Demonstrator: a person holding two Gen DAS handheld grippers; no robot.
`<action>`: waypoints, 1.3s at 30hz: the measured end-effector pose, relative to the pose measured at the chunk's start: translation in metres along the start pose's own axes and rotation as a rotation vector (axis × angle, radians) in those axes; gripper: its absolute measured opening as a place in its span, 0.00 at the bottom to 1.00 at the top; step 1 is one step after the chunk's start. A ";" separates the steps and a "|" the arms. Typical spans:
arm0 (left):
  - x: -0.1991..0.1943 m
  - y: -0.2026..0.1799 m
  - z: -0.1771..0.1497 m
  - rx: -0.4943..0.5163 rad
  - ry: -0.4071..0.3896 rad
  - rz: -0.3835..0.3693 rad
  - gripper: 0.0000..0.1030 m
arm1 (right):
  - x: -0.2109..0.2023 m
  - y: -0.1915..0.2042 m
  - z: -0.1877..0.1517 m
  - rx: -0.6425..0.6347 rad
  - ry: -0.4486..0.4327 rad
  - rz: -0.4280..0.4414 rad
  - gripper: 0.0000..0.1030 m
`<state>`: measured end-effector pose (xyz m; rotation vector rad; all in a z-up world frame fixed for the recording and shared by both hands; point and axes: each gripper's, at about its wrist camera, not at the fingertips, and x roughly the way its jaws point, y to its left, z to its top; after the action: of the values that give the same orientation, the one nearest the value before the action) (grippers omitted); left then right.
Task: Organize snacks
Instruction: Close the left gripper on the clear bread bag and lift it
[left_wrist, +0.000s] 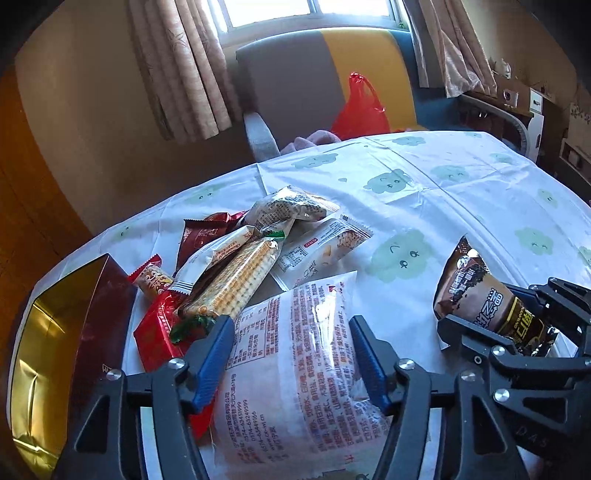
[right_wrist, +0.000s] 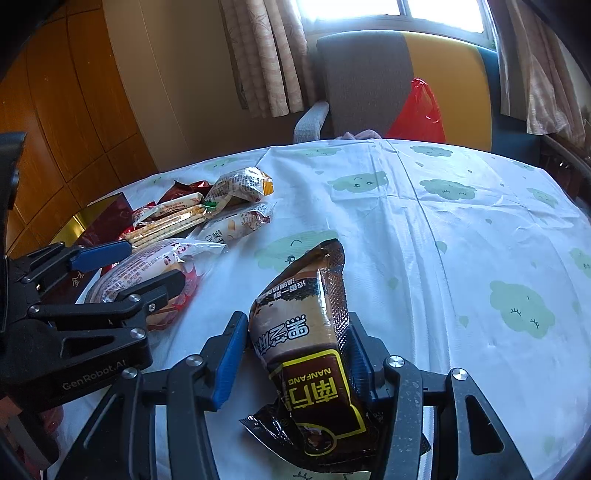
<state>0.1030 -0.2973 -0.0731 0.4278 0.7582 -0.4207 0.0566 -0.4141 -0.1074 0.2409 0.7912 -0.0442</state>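
Observation:
My left gripper (left_wrist: 290, 325) is shut on a large white snack packet with red print (left_wrist: 295, 354), held over the table's left side. My right gripper (right_wrist: 297, 325) is shut on a brown-black sesame packet (right_wrist: 306, 332); that packet also shows in the left wrist view (left_wrist: 476, 295). A pile of snacks (left_wrist: 236, 266) lies on the cloud-print tablecloth (left_wrist: 443, 206): a long cracker pack, red and brown wrappers, white packets. An open red box with a gold inside (left_wrist: 62, 350) stands at the left edge, beside the pile.
A grey-and-yellow chair (left_wrist: 314, 85) stands behind the table with a red plastic bag (left_wrist: 360, 107) on it. Curtains and a bright window are behind. Wooden cabinets are at the left. The table's right half (right_wrist: 461, 240) is bare cloth.

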 end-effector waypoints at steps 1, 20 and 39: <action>-0.002 -0.001 0.000 0.007 -0.007 -0.002 0.56 | 0.000 0.000 0.000 -0.001 0.000 -0.001 0.52; -0.006 0.012 -0.009 -0.052 0.004 0.004 0.71 | 0.000 0.001 0.000 0.000 -0.001 0.003 0.52; -0.021 0.033 -0.043 -0.101 -0.035 -0.191 0.68 | -0.004 0.002 -0.002 -0.003 -0.019 -0.006 0.50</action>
<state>0.0819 -0.2438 -0.0789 0.2535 0.7856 -0.5641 0.0529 -0.4122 -0.1058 0.2349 0.7732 -0.0511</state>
